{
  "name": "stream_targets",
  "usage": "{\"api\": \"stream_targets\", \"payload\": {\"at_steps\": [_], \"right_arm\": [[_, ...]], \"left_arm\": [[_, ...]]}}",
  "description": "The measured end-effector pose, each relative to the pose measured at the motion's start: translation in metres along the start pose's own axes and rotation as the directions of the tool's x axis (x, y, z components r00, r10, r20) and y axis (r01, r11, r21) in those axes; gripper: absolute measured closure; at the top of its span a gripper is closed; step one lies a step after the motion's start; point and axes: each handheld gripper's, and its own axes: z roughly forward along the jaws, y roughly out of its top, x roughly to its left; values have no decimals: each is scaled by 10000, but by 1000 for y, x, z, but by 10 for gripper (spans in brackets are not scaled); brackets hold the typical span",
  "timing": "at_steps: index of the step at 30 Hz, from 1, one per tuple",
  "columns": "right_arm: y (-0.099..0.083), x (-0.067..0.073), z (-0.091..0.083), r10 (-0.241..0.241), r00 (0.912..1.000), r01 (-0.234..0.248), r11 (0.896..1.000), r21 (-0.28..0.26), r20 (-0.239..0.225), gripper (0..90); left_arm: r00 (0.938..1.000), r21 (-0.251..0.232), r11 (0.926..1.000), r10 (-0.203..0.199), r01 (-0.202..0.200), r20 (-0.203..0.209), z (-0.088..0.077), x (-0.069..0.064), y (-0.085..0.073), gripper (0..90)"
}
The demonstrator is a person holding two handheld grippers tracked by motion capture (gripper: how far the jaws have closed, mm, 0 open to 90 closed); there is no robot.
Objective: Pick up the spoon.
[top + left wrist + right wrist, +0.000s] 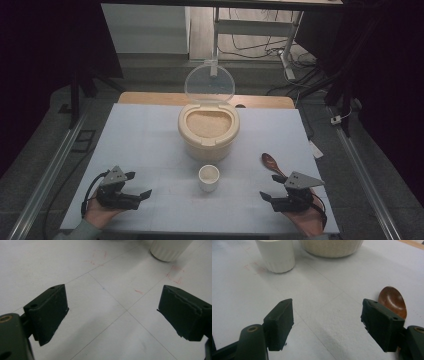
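Note:
A cream rice container (208, 131) with its clear lid (209, 83) raised stands at the middle of the white table (145, 135), full of rice (329, 244). In front of it stands a small white cup (208, 177) (276, 255) (168, 249). A brown wooden spoon (270, 163) (393, 301) lies to the right, just behind my right gripper. My left gripper (138, 186) (112, 312) rests near the front left, open with nothing between its fingers. My right gripper (271, 187) (327, 322) rests near the front right, open and empty, beside the spoon's bowl.
Faint red marks (175, 273) and thin grid lines cover the table sheet. A wooden board edge (150, 97) shows behind the sheet. A metal frame and cables (280, 50) lie on the floor beyond. Rails (55, 165) run along both sides.

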Motion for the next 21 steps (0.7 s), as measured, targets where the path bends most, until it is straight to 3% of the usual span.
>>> {"api": "stream_targets", "payload": {"at_steps": [21], "right_arm": [[-2, -3, 4, 68, 9999, -71, 9998, 183, 140, 277]], "left_arm": [[9998, 145, 9997, 176, -178, 115, 4, -1, 3, 88]]}}
